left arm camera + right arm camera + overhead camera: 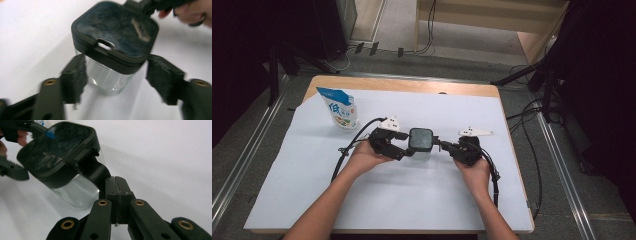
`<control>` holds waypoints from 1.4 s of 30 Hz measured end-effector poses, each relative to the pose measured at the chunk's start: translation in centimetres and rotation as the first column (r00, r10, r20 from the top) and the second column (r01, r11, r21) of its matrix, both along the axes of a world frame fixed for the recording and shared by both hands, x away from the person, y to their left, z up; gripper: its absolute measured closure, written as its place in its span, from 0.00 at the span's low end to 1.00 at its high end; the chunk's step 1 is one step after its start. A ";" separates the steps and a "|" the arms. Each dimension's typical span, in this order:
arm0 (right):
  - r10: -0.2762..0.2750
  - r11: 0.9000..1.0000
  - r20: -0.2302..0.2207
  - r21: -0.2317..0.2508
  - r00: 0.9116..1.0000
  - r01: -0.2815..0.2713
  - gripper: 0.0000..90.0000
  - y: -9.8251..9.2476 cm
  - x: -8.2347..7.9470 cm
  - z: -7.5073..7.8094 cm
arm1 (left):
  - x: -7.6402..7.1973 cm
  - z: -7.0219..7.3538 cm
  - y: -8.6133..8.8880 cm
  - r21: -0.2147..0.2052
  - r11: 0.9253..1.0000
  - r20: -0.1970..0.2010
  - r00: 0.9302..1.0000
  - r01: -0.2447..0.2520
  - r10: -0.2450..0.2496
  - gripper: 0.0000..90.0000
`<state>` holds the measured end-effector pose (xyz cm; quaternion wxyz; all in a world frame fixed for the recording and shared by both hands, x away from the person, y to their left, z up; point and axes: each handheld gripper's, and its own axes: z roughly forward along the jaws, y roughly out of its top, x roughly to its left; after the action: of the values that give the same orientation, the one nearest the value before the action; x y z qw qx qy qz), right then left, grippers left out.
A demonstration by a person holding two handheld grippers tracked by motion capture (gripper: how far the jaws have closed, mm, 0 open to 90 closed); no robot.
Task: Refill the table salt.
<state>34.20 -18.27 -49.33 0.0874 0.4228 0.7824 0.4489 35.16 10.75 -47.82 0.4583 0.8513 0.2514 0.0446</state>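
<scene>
A clear square jar with a black lid stands mid-table on the white sheet. My left gripper comes at it from the left, open, its pads on either side of the glass body just under the lid. One pad is at the glass wall and the other stands off it. My right gripper reaches in from the right and is shut on a black tab that sticks out from the lid's edge. In the right gripper view the jar looks tilted.
A blue-and-white pouch stands upright at the back left of the sheet. The wooden table edge shows at the back. Cables and dark stands lie on the floor around the table.
</scene>
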 end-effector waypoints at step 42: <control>0.012 0.999 0.000 0.032 1.000 -0.012 1.00 0.0 -0.7 0.6 | 0.0 2.8 0.7 -0.025 0.998 -0.005 0.998 0.057 -0.057 0.78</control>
<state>33.50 -18.26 -48.76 0.0777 0.4195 0.7778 0.4616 35.12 11.45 -44.97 0.4692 0.8525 0.2290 0.0259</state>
